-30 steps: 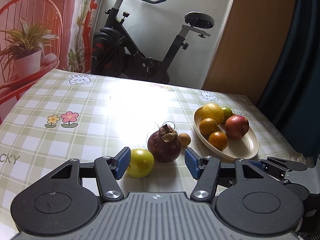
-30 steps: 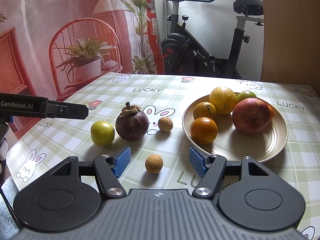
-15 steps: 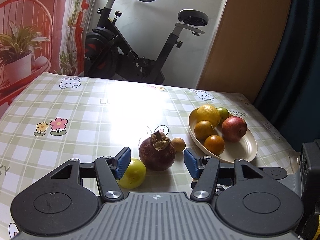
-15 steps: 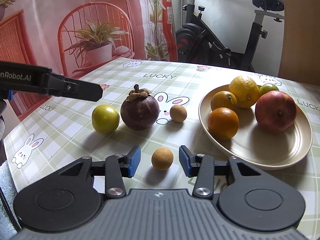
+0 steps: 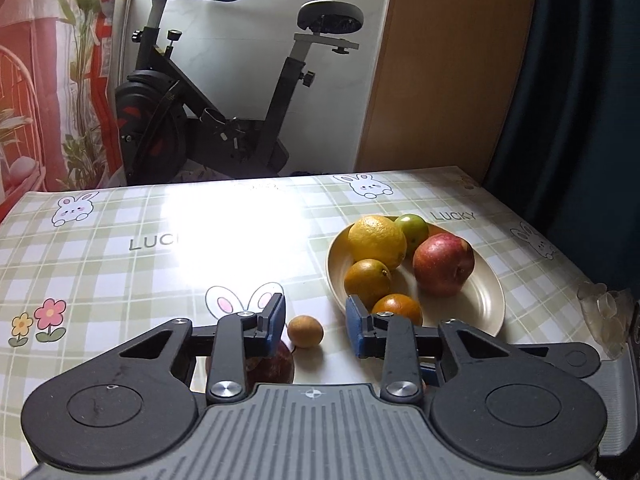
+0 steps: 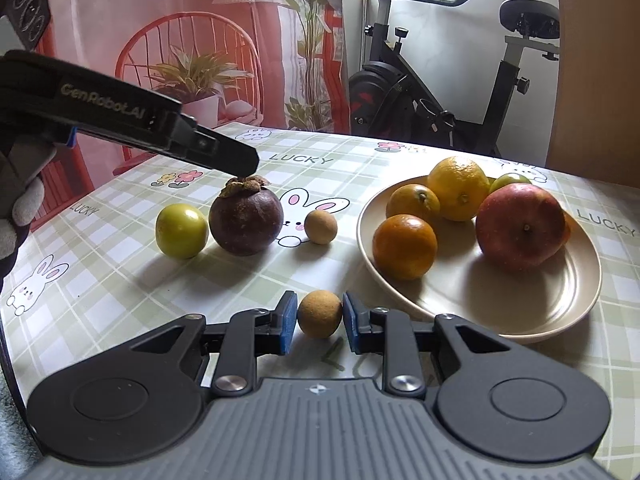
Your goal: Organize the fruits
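Five fruits already sat in the plate near the table's right edge. Four remained on the cloth: green fruit, mangosteen and two longans. The right gripper pinched the near longan. The left gripper hung apart. Cloth read "LUCKY"; the gripper said "GenRobot.AI".

"LUCKY" is printed repeatedly on the checked tablecloth: once beyond the plate in the left wrist view, and what seems the same word, washed out by glare, further left; "GenRobot.AI" stands in pale letters on the left gripper, seen from the right wrist
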`<state>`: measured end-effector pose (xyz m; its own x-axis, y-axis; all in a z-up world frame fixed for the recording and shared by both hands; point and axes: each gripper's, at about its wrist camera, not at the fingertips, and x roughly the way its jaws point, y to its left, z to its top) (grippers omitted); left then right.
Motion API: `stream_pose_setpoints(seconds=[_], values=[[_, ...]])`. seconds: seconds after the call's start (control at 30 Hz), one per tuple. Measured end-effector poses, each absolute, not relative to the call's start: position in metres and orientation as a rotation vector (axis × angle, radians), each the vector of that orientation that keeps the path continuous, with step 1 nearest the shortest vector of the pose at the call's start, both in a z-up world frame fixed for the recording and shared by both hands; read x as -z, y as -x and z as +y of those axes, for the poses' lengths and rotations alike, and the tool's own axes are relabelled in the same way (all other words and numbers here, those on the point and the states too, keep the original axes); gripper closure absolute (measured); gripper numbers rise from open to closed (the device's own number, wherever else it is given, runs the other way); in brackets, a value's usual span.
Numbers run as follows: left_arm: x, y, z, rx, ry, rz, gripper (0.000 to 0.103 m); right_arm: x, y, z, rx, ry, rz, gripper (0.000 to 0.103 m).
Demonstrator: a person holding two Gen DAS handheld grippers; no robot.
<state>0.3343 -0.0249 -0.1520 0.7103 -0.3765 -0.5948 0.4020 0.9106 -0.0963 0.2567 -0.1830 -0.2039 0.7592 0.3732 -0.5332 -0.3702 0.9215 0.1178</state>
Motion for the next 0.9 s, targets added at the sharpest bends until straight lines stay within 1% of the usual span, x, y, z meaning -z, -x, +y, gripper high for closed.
stream_pose_setpoints(seconds=[0.17, 0.37, 0.57, 0.9], values=[[0.166, -0.359, -0.039, 0.414, -0.024, 0.707, 0.075, 0.204, -0.256, -0.199, -0.394, -0.071, 0.562, 0.076], [0.177, -0.385, -0.033, 0.343, 0.076, 0.804, 0.075, 0.203, -0.256, -0.207, -0.412, -0.112, 0.555, 0.076], [0.181, -0.396, -0.032, 0.334, 0.102, 0.873, 0.075, 0.205, -0.257, -0.215, -0.421, -0.176, 0.553, 0.076], [0.181, -0.397, -0.038, 0.377, 0.015, 0.892, 0.075, 0.203, -0.255, -0.218, -0.428, -0.199, 0.548, 0.076]])
